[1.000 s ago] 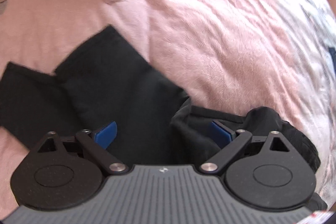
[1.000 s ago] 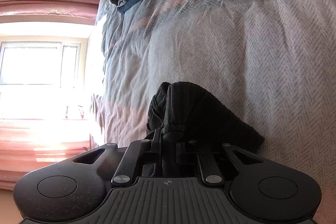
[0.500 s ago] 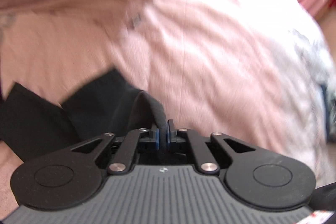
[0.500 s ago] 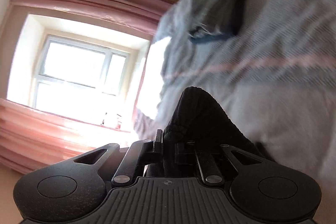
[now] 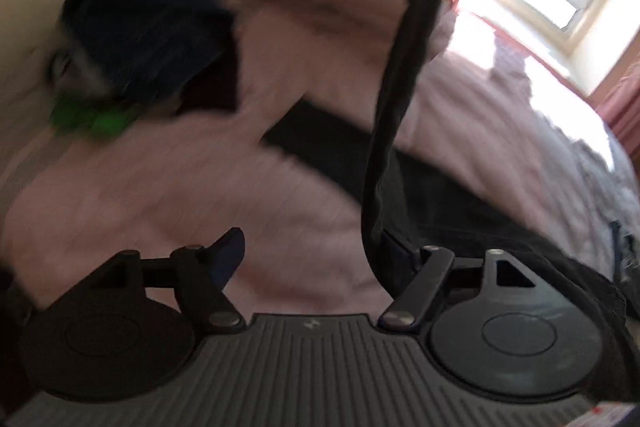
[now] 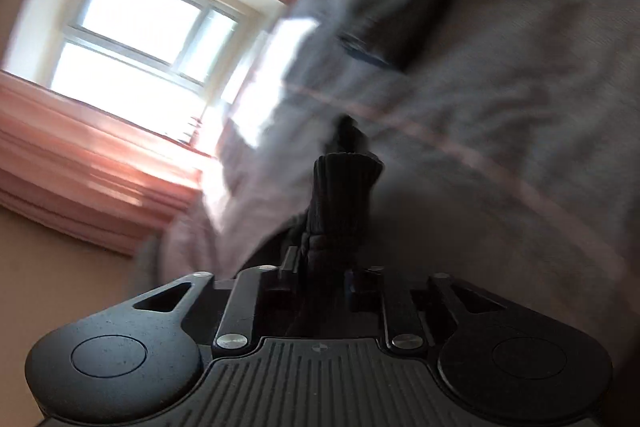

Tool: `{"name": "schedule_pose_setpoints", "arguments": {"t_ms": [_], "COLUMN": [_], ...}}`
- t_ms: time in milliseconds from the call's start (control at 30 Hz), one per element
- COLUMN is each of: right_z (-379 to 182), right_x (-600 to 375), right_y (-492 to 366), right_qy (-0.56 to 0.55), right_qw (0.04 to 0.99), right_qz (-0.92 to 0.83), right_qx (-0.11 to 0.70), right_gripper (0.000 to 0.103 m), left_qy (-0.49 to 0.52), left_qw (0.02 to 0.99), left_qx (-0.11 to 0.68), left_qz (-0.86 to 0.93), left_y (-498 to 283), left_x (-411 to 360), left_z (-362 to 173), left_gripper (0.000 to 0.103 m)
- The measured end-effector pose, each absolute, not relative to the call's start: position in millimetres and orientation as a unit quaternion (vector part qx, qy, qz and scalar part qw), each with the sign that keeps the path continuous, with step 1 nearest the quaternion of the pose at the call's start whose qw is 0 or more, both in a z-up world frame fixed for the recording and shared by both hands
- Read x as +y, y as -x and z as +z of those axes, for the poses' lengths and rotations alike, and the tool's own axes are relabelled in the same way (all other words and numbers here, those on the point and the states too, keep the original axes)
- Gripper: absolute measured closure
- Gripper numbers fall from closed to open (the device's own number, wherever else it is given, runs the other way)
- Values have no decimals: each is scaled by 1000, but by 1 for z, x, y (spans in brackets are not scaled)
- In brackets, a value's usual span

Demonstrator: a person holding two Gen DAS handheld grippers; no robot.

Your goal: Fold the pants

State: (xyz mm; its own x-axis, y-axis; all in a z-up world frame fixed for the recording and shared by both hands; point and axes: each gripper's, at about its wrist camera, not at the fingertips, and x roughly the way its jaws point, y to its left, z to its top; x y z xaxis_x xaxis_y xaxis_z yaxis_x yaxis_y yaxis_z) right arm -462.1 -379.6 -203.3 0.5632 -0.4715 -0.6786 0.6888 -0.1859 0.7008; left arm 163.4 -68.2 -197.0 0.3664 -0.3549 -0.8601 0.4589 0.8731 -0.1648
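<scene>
The pants [image 5: 404, 99] are black and partly lifted off the bed [image 5: 192, 195]: in my left wrist view a long dark strip of them rises from beside my left tool [image 5: 316, 247] up toward the top of the picture, while the rest lies spread over the pink cover behind it. My left tool has just been opening and its jaws now stand well apart; the fabric runs against the right-hand blue pad [image 5: 394, 247], the other pad is clear of it, so nothing is pinched there. In my right wrist view a ribbed fold of the pants [image 6: 340, 203] stands up between the fingers of my right tool [image 6: 322, 275]. Those jaws have just been opening too, and I cannot tell whether the pads press on the cloth. Behind it lies the grey herringbone blanket [image 6: 500, 131], with a window [image 6: 136, 27] and pink curtains [image 6: 80, 155] beyond. Both views are blurred.
</scene>
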Motion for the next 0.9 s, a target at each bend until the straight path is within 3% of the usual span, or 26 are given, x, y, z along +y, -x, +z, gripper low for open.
{"name": "schedule_pose_setpoints", "arguments": {"t_ms": [33,100,200,433,600,767,833,867,900], "right_z": [-225,-266,-291,-293,-291,-293,-292,-291,-290], "right_x": [-371,-353,-344,-355,-340,-344,-346,-346,-347], "right_y": [469,486,501,497,501,487,476,471,465], "right_qy": [-635,-662,-691,-676,-679,-671,-667,-665,-664], "right_qw": [592,527,486,515,496,492,493,494,494], "right_qz": [-472,-486,-486,-475,-484,-492,-496,-498,-499], "right_qx": [151,218,223,229,244,256,256,256,256], "right_gripper": [54,54,54,54,54,54,54,54,54], "left_qy": [-61,-89,-108,-138,-199,-241,-229,-221,-207], "left_qw": [819,815,810,816,828,858,865,862,862], "left_qx": [528,547,558,539,488,408,402,414,423], "left_qz": [-218,-169,-144,-159,-193,-196,-195,-192,-190], "left_y": [-156,-142,-134,-136,-134,-162,-184,-199,-210], "left_x": [-49,-22,-9,-34,-56,-78,-78,-76,-72], "left_z": [-215,-241,-261,-272,-282,-289,-294,-297,-296], "left_gripper": [36,36,36,29,20,22,69,99,100]}}
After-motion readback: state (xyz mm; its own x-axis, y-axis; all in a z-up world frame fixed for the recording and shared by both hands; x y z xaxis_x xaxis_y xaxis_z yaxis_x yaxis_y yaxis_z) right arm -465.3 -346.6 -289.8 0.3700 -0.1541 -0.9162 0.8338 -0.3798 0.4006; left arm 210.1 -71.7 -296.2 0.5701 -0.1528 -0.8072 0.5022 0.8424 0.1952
